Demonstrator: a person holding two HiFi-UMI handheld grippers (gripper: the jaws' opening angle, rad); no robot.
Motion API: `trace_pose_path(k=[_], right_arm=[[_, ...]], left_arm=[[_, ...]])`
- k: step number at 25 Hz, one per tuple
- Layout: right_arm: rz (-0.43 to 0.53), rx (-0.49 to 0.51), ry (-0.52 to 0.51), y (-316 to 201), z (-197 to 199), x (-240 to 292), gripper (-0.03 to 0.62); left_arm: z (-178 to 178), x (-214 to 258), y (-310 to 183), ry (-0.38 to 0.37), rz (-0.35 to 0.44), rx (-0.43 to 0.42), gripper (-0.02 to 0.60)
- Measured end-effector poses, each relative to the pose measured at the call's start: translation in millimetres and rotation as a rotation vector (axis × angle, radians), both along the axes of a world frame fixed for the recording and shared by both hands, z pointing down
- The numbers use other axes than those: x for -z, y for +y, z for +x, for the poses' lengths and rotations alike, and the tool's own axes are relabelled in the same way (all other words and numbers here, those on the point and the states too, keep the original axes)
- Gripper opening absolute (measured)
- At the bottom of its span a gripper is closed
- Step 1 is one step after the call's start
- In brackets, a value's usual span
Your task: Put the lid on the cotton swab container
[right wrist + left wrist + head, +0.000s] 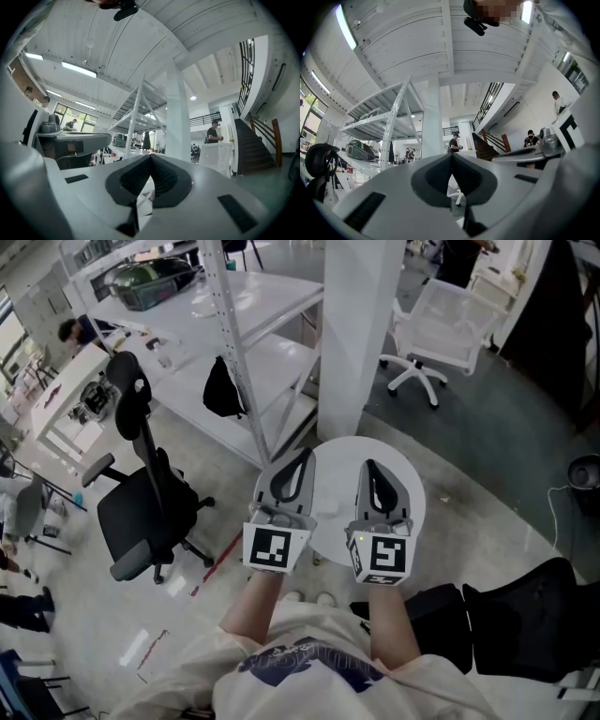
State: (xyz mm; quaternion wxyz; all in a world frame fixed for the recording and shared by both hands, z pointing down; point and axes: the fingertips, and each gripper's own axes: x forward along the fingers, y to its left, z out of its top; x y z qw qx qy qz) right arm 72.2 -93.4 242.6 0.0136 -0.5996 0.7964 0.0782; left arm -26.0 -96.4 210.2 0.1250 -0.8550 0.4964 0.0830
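No cotton swab container or lid shows in any view. In the head view my left gripper (304,456) and my right gripper (369,466) are held side by side over a small round white table (415,498), both pointing away from me. Each is shut, its jaws meeting at the tip with nothing between them. The left gripper view looks level across the room past its closed left gripper (452,157). The right gripper view does the same past its closed right gripper (150,157). The grippers cover much of the tabletop.
A white column (361,334) rises just beyond the table. A white shelving rack (246,329) stands at the left. There is a black office chair (142,507) on the left, a white chair (441,329) at the back and a dark chair (525,615) at the lower right. People stand far off.
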Motion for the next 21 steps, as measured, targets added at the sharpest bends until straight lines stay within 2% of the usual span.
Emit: trace_pose_path(k=[21], right_arm=[[0.010, 0.001, 0.011, 0.2, -1.7, 2.9, 0.008]], left_arm=[[-5.7, -1.7, -1.4, -0.004, -0.004, 0.015, -0.005]])
